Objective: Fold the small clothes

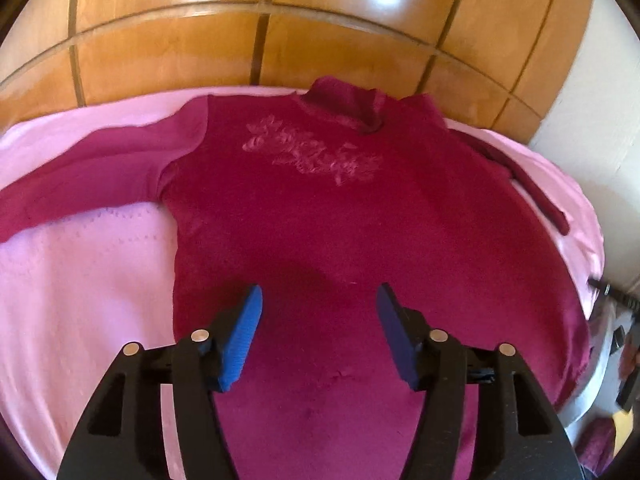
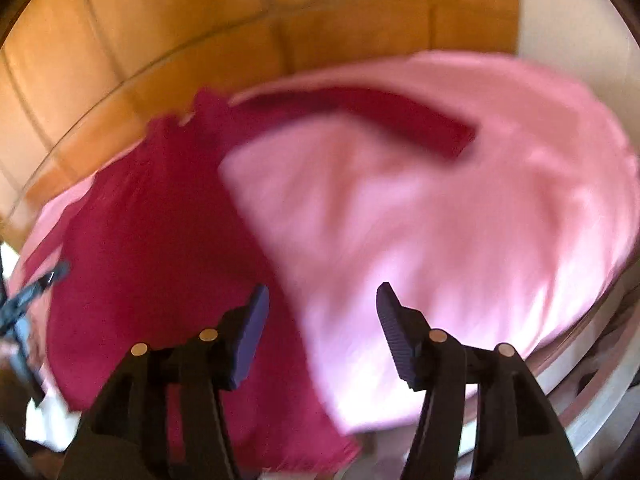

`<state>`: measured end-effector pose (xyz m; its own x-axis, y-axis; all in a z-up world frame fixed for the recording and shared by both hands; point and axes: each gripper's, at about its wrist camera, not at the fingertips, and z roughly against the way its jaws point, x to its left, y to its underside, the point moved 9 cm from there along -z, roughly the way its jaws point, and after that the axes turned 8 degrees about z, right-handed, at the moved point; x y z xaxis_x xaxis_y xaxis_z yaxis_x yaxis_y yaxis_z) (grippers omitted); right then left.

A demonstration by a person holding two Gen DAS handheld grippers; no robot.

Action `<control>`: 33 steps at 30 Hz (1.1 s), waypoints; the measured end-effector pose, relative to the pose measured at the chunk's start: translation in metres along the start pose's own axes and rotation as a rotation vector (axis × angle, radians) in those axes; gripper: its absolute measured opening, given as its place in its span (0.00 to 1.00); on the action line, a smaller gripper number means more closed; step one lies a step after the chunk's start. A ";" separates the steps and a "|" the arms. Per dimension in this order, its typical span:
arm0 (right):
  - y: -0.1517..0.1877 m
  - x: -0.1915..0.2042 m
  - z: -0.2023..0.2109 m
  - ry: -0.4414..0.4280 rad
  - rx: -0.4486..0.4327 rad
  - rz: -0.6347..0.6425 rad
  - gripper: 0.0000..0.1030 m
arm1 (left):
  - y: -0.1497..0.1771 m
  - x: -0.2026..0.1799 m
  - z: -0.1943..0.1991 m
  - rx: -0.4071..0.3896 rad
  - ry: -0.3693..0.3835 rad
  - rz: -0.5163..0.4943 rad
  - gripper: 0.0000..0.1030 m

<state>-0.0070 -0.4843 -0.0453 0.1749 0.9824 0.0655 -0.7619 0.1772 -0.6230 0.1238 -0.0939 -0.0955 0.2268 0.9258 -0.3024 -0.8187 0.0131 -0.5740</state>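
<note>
A dark pink long-sleeved top point(image 1: 320, 216) lies face up and spread flat on a light pink sheet point(image 1: 80, 280), collar at the far side, both sleeves out. My left gripper point(image 1: 319, 300) is open and empty, hovering over the top's lower middle. In the blurred right wrist view the top point(image 2: 152, 240) lies at the left, its right sleeve point(image 2: 380, 116) stretched across the sheet point(image 2: 460, 240). My right gripper point(image 2: 322, 300) is open and empty, over the top's right side edge.
A wooden panelled wall point(image 1: 280, 32) stands behind the sheet. A white wall point(image 1: 600, 100) is at the right. The other gripper shows at the right edge of the left wrist view point(image 1: 616, 300) and at the left edge of the right wrist view point(image 2: 32, 292).
</note>
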 end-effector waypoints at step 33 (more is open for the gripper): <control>-0.234 -0.213 -0.035 0.757 -0.059 0.028 0.05 | 0.005 -0.007 -0.015 -0.006 0.004 -0.049 0.75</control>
<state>0.1559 -0.7373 0.0586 0.5526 0.6738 -0.4906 -0.7415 0.1287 -0.6584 0.1256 -0.1059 -0.1075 0.2685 0.9226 -0.2770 -0.8036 0.0560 -0.5925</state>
